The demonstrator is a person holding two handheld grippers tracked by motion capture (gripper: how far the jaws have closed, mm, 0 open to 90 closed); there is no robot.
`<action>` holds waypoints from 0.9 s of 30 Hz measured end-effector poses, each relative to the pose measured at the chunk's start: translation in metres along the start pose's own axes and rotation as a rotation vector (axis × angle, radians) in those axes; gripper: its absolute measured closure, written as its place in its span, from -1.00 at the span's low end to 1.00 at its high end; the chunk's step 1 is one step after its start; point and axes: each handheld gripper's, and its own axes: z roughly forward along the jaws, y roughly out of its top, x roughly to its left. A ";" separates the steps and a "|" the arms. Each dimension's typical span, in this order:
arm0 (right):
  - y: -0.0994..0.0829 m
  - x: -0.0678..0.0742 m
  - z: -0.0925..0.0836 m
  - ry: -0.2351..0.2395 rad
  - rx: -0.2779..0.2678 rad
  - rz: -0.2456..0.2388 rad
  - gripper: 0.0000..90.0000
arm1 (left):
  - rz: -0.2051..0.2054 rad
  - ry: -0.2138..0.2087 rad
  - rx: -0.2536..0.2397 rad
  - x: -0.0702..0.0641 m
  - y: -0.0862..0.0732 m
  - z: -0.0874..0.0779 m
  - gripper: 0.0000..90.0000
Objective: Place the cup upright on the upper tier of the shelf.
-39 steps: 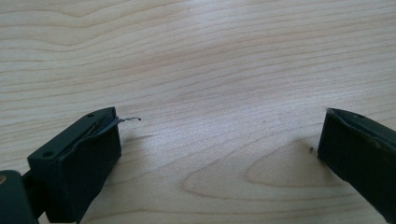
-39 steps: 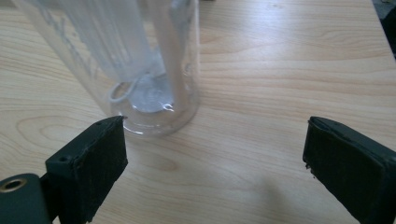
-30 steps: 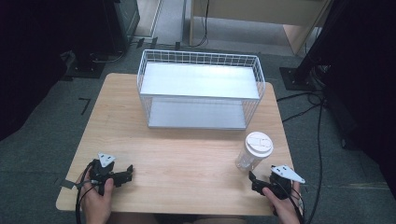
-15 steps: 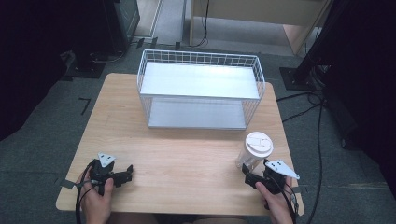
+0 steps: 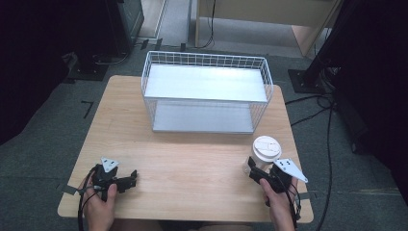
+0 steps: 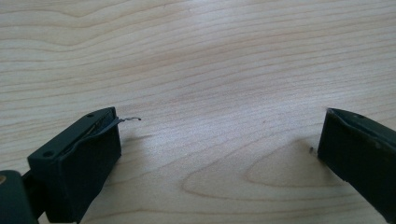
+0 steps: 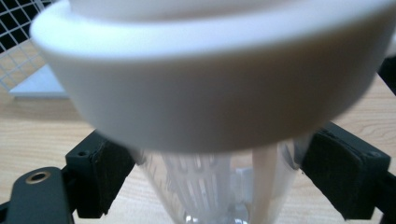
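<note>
A clear plastic cup (image 5: 266,149) with a white lid stands upright on the wooden table (image 5: 192,159), near its front right. My right gripper (image 5: 255,169) is open at the cup's base, one jaw on each side. In the right gripper view the cup (image 7: 210,93) sits between the two pads (image 7: 112,172), which are very close to its clear wall. A white straw shows inside the cup. My left gripper (image 5: 132,178) rests low at the front left, open over bare wood. Its jaws are wide apart around nothing (image 6: 219,140).
A white wire basket (image 5: 207,60) with a grey floor panel stands at the middle back of the table. Cables and dark equipment stands lie on the floor to the right and behind. Bare wood lies between the two grippers.
My right gripper has moved left and forward up to the cup, and its jaws now straddle the base. The cup has stayed in place. The left gripper has not moved.
</note>
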 end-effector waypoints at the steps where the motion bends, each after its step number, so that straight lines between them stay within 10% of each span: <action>1: 0.001 0.000 0.001 -0.001 -0.007 0.001 -0.71 | 0.000 0.000 0.000 0.000 0.000 0.000 -1.00; 16: 0.009 0.012 0.007 -0.073 -0.102 0.011 -0.68 | 0.000 0.000 0.000 0.000 0.000 0.000 -1.00; 27: 0.024 0.020 0.001 -0.026 -0.123 0.013 -0.65 | 0.000 0.000 0.000 0.000 0.000 0.000 -1.00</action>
